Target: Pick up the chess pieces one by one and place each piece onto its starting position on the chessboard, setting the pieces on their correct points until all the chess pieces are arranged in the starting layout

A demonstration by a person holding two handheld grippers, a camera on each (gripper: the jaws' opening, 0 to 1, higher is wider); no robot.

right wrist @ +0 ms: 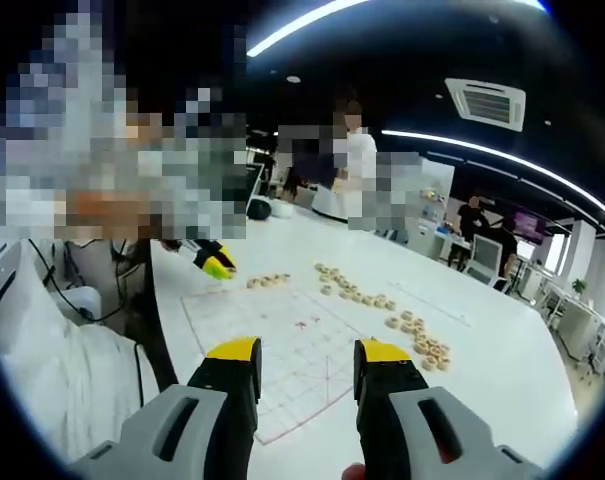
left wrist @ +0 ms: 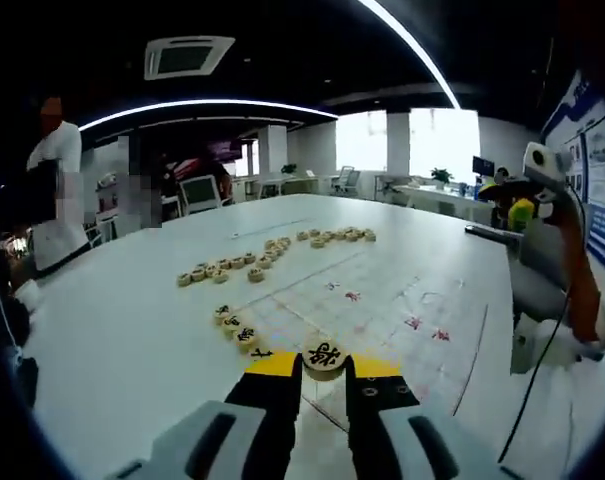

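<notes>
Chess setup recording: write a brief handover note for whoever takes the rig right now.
Left gripper: jaws shut on a chess piece at the near edge of the board.
Right gripper: jaws open, empty, above the board.
Done: four pieces stand in a row along the board's near-left edge.
Left: set down the held piece, then place the loose pieces strung across the table beyond the board.

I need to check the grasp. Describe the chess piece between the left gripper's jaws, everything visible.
The chess piece is a round, flat disc that looks like pale wood, with a dark character on its top face. It lies flat, face up, at the near edge of the chessboard, between the yellow tips of the left gripper, which press it from both sides. Whether it touches the board cannot be told.
</notes>
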